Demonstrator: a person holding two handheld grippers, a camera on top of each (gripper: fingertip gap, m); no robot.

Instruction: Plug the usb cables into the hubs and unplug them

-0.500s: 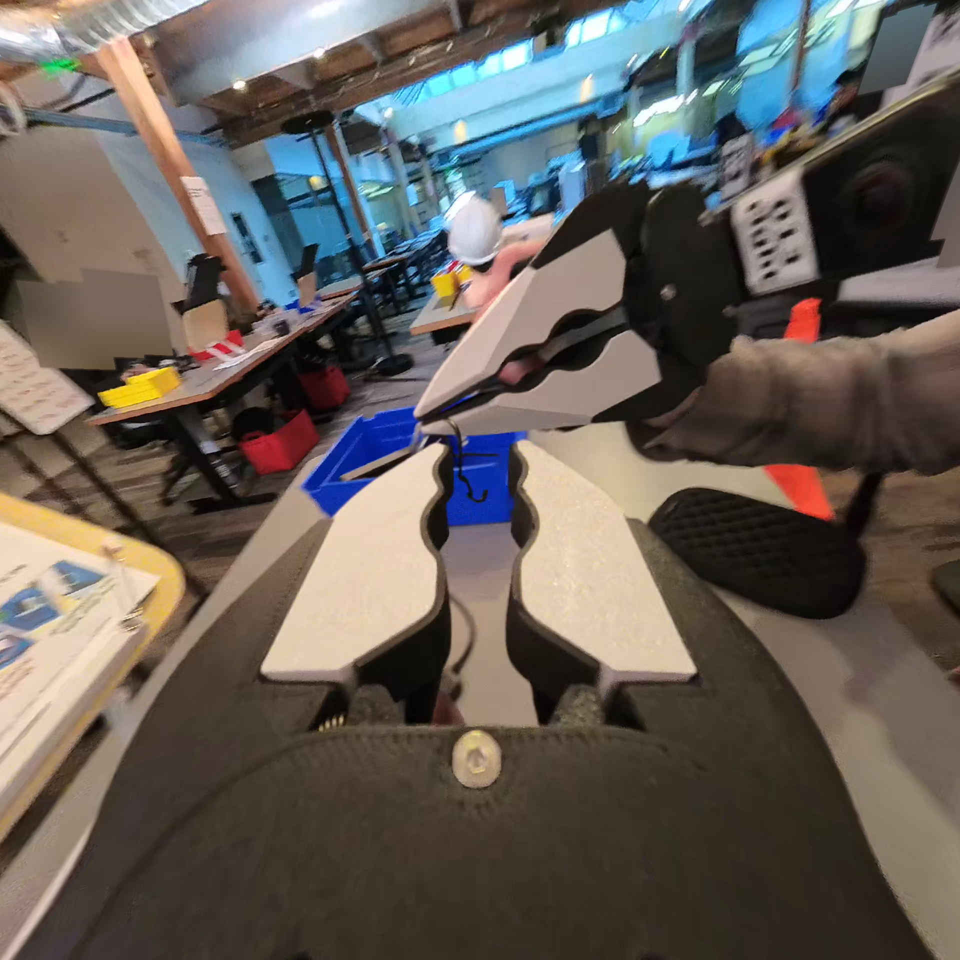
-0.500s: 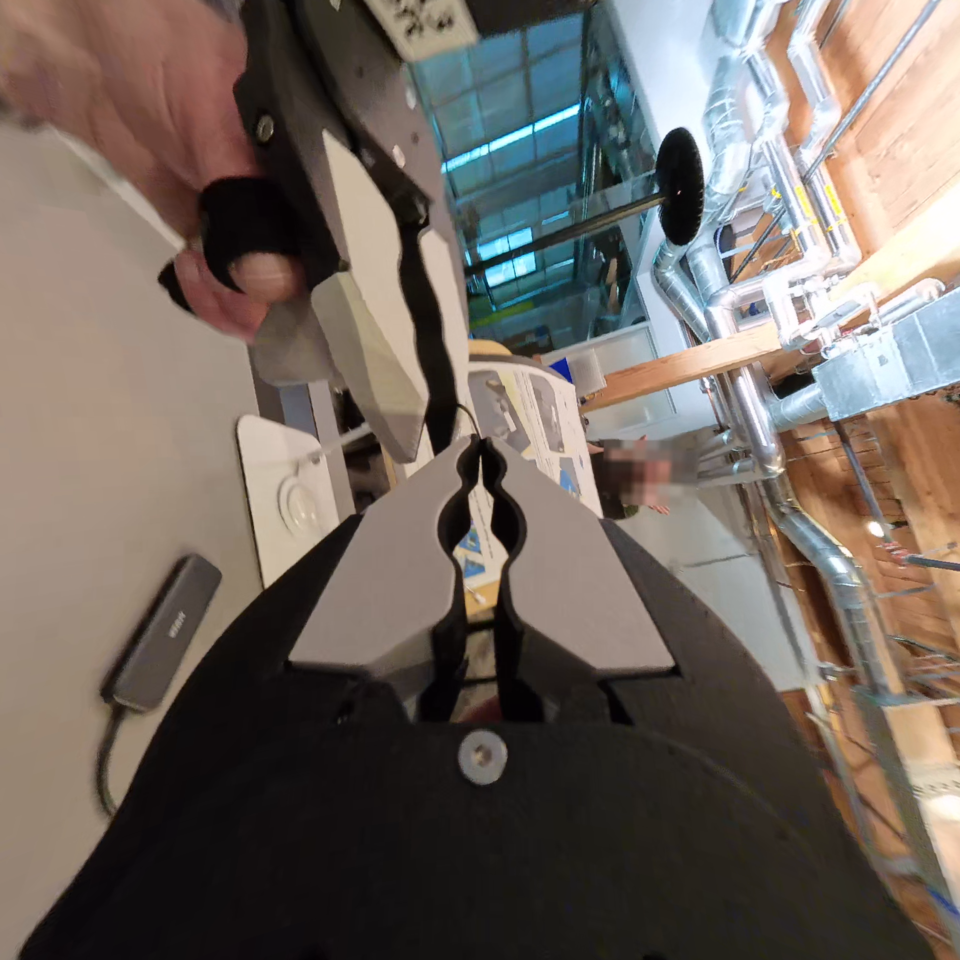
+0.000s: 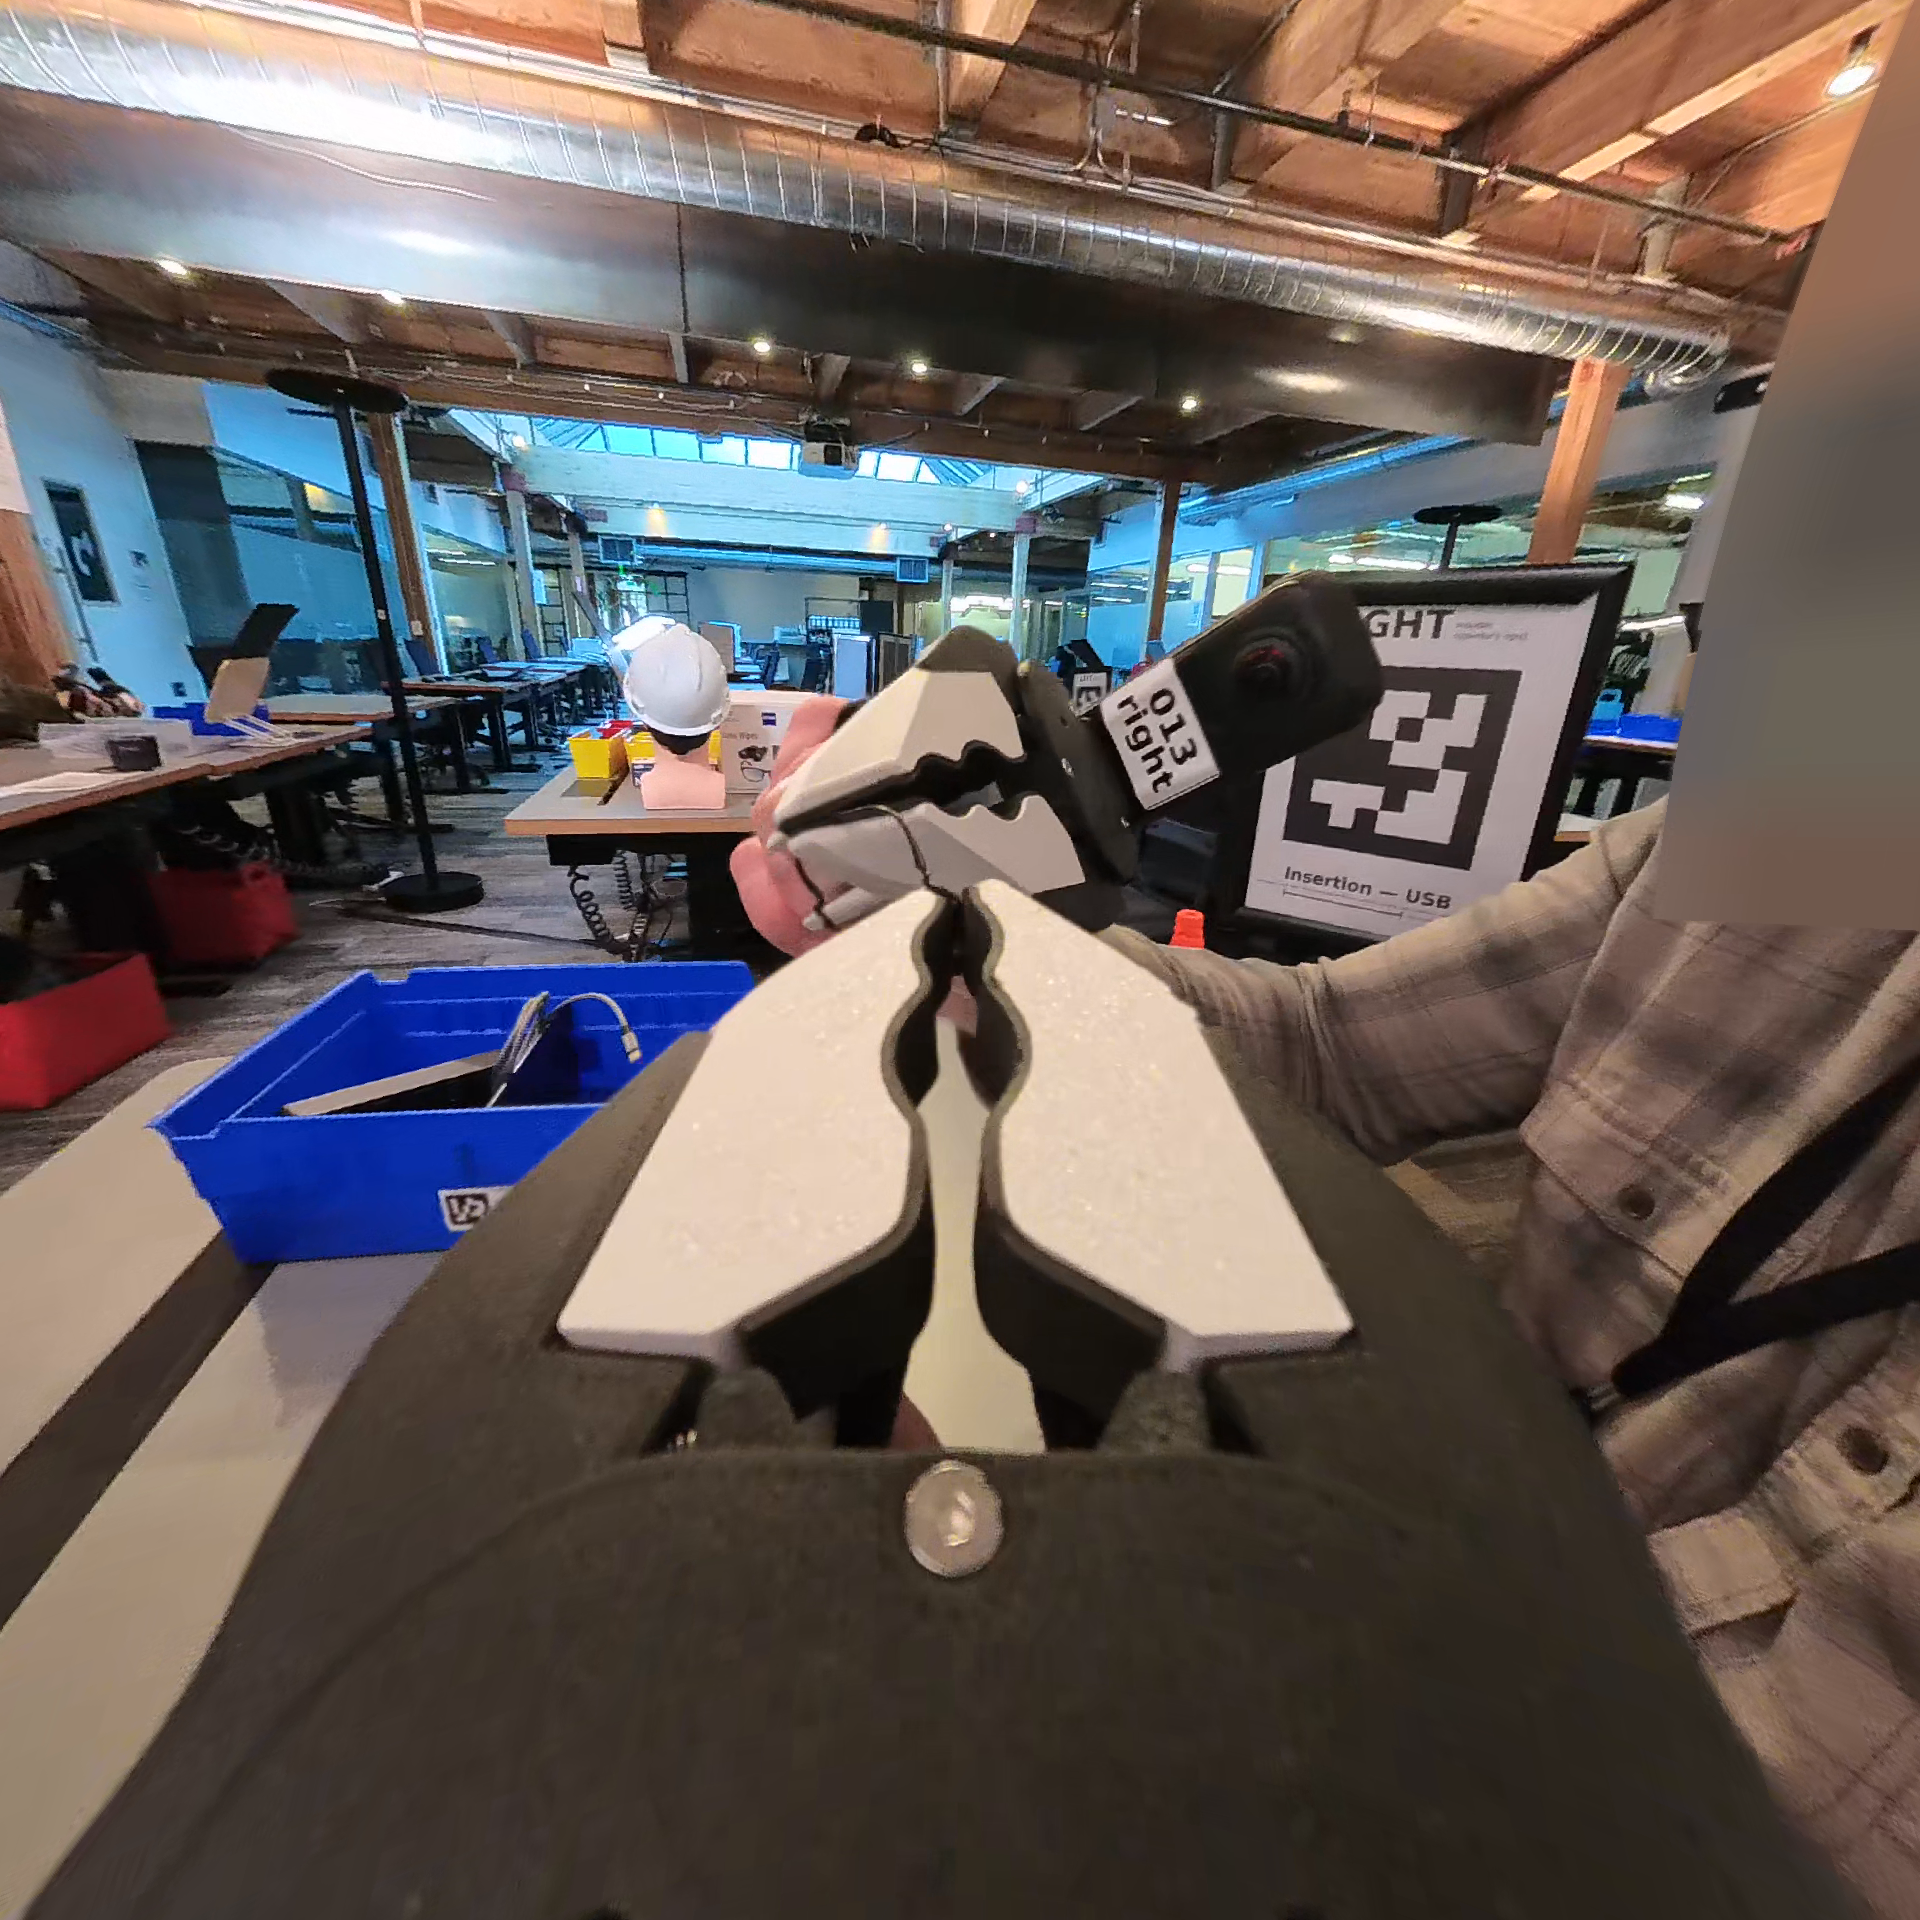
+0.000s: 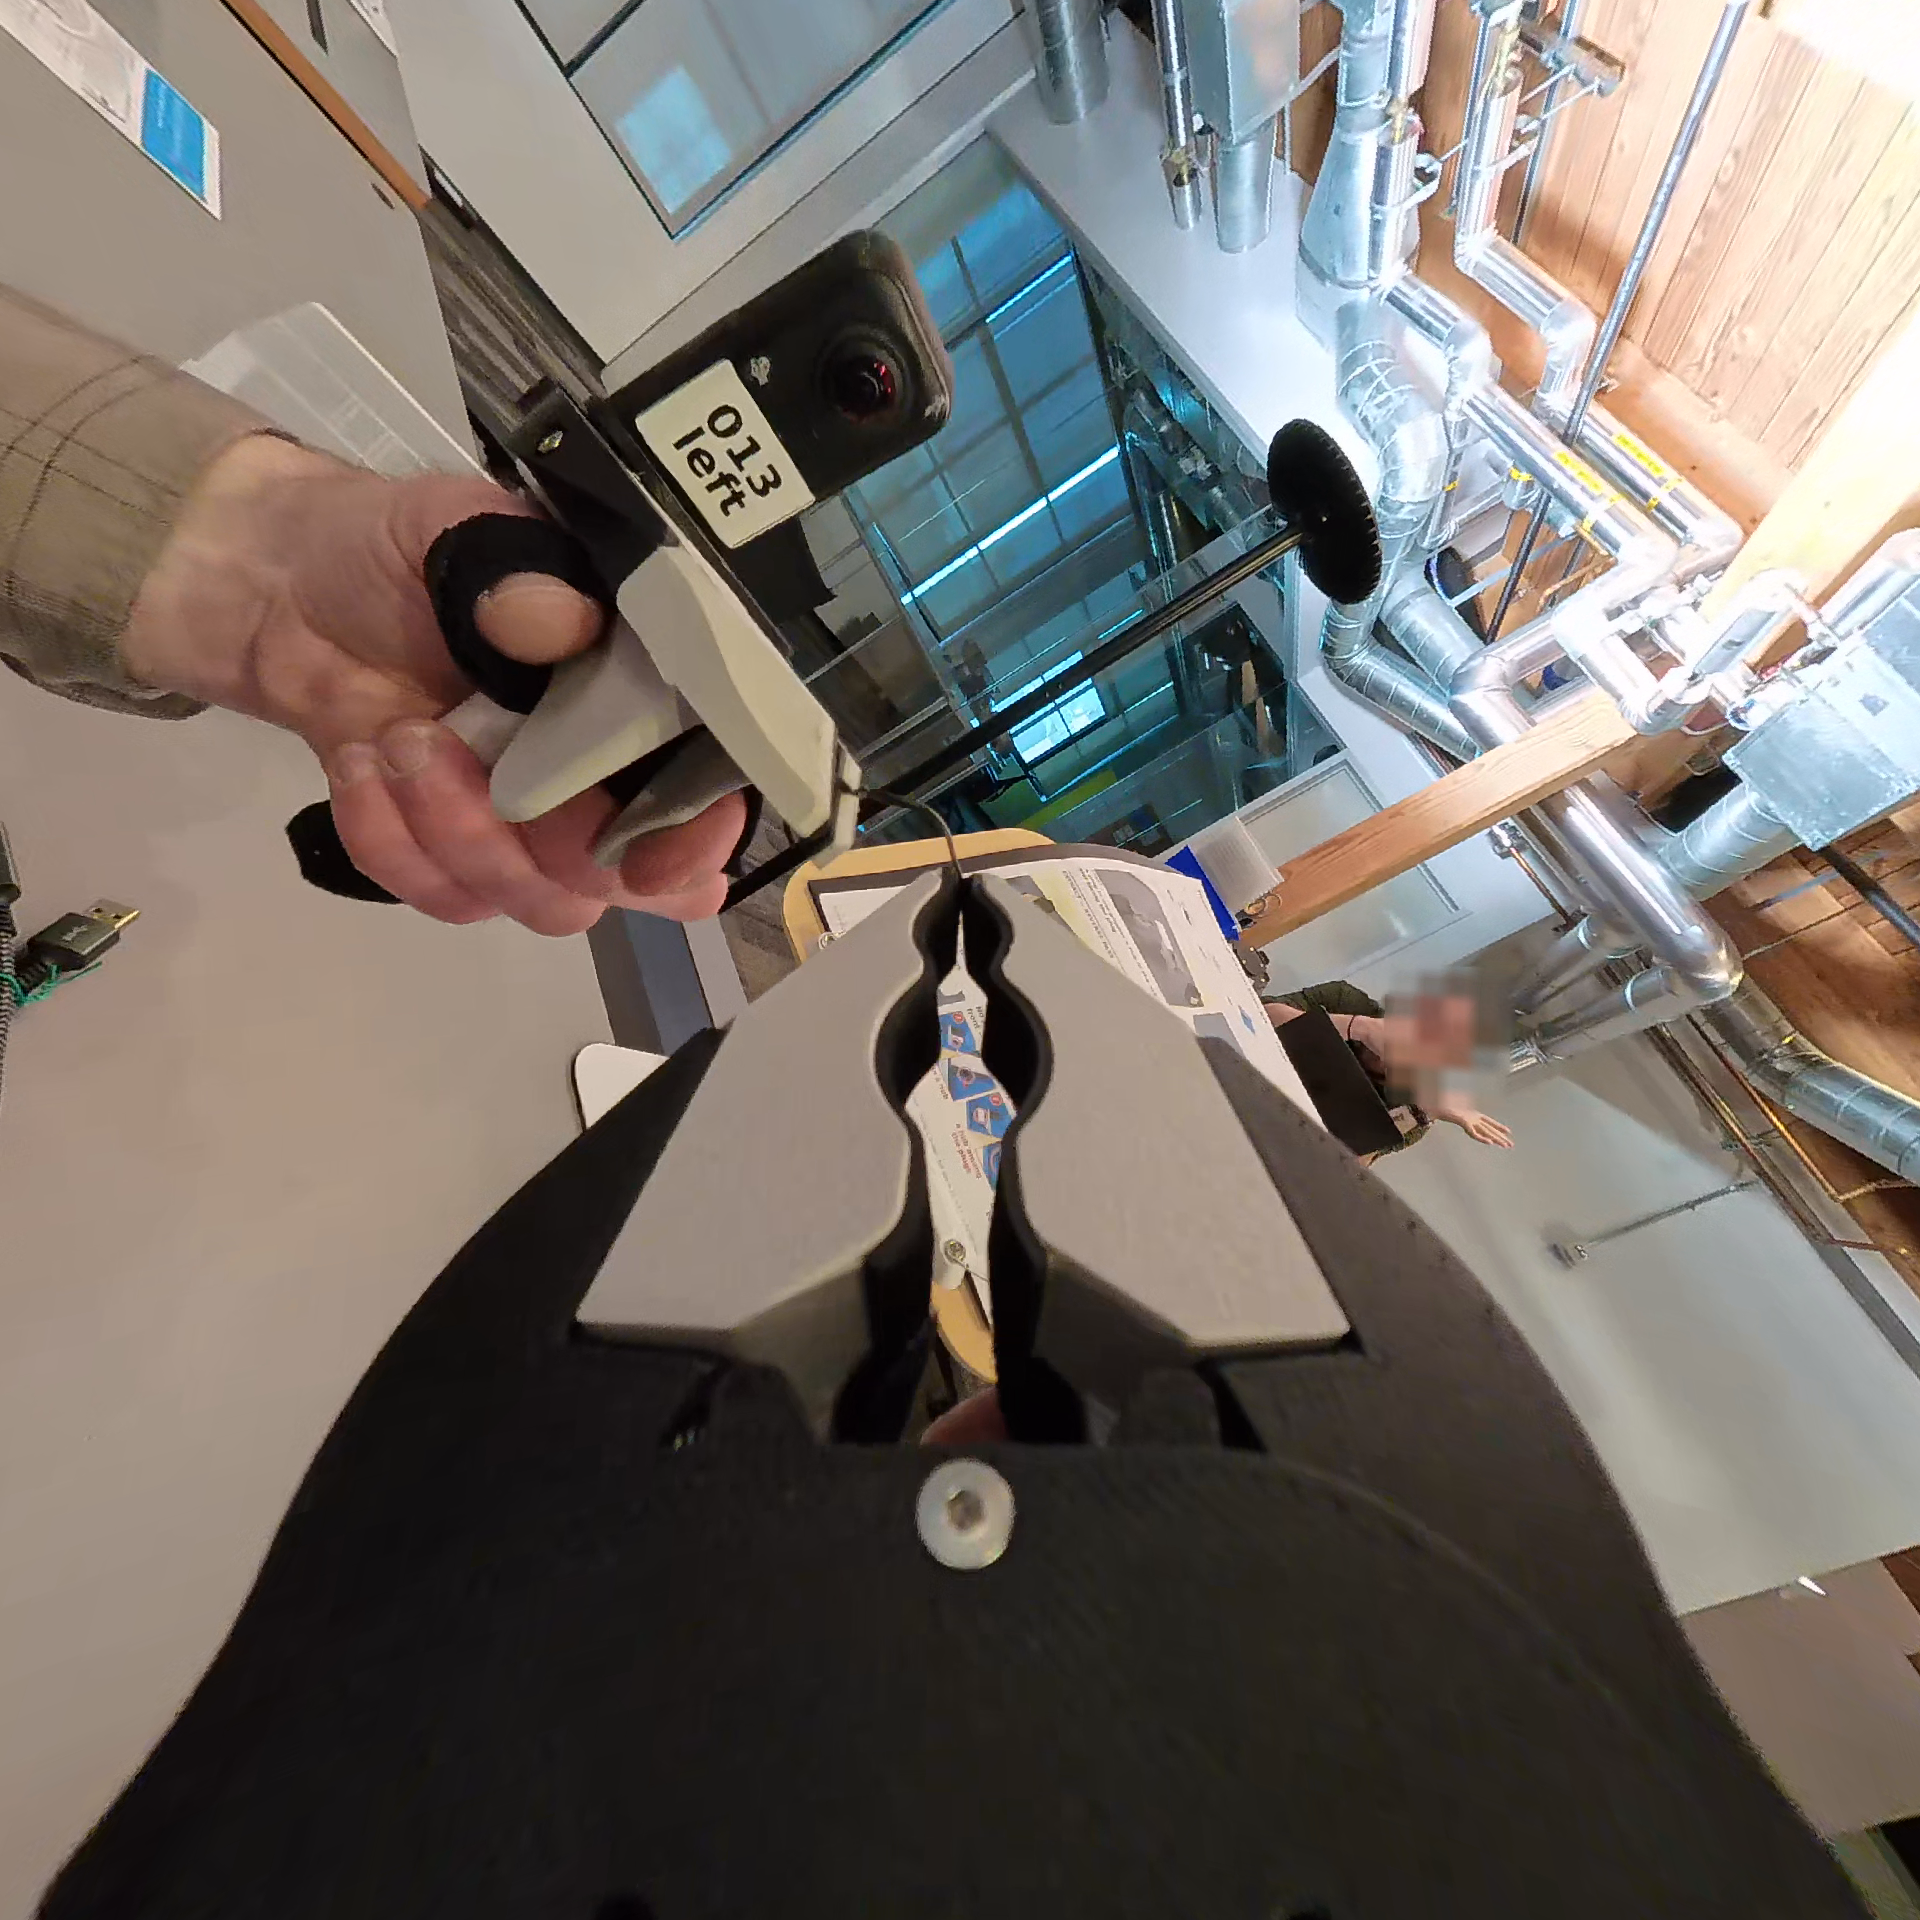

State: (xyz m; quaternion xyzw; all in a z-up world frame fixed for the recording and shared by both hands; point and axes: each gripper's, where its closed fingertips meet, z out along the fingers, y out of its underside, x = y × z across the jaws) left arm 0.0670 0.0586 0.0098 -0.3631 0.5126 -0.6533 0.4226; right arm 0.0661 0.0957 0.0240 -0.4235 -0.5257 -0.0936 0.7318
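Tongs left [image 3: 951,912] and right [image 4: 961,891] meet tip to tip, each pinched tight on one thin black wire [image 4: 923,816] in mid-air. Well apart on the tabletop [image 4: 312,1143] lies a USB plug [image 4: 88,928], below the left hand [image 4: 395,717], likely nearer the left.

A light grey table [image 3: 94,1236] is seen, crossed by a dark band near its left edge in the left wrist view. A blue plastic bin [image 3: 343,1174] is set on it, with a dark flat item and a cable with a metal plug lying inside. In the right wrist view a black USB plug [image 4: 78,932] with a braided cable is seen lying on the grey surface at the far left. A white flat item [image 4: 613,1075] is noted further along, only partly visible.
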